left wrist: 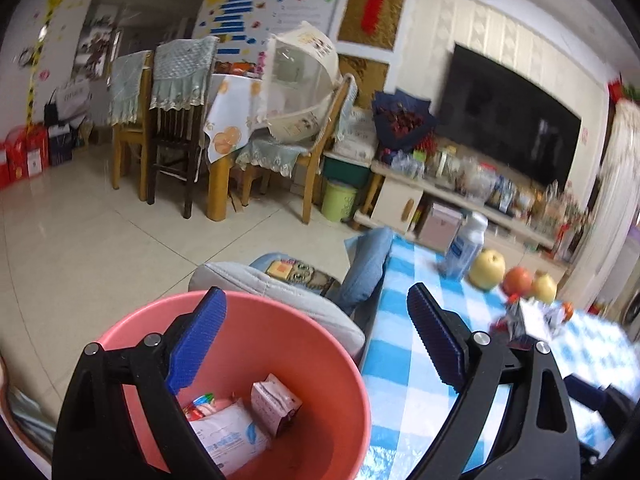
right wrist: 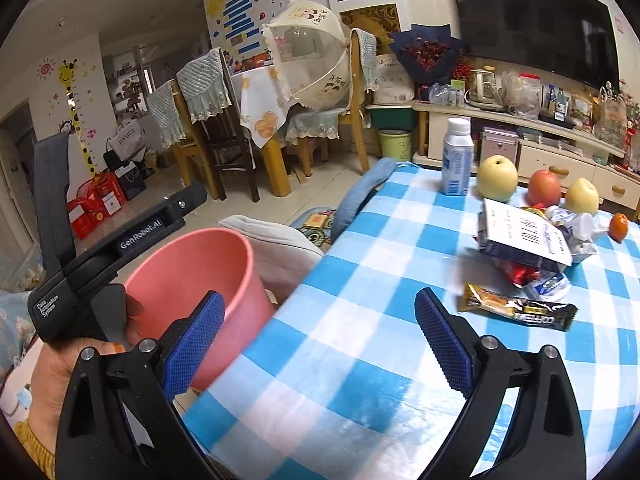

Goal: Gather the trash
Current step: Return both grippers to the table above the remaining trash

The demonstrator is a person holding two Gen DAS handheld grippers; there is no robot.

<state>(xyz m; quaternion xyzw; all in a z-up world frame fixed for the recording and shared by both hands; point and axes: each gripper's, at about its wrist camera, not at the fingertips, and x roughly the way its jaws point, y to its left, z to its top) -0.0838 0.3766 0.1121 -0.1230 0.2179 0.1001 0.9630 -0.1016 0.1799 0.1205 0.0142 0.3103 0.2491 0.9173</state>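
A pink bin point(left wrist: 312, 364) stands beside the table's left edge; inside lie a white packet point(left wrist: 228, 436) and a pink carton point(left wrist: 276, 402). My left gripper point(left wrist: 316, 344) is open and empty above the bin's rim. The bin also shows in the right wrist view point(right wrist: 196, 268). My right gripper point(right wrist: 320, 340) is open and empty over the blue checked tablecloth point(right wrist: 360, 360). On the table lie a black-gold snack wrapper point(right wrist: 516, 308), a white-blue box point(right wrist: 520, 240) and crumpled wrappers point(right wrist: 548, 284) to its right.
A white bottle point(right wrist: 458, 160), two pears point(right wrist: 498, 178), an apple point(right wrist: 544, 188) and a small orange point(right wrist: 619, 226) stand at the table's far side. A grey cushion point(right wrist: 276, 244) lies behind the bin. Dining chairs and a TV cabinet are beyond.
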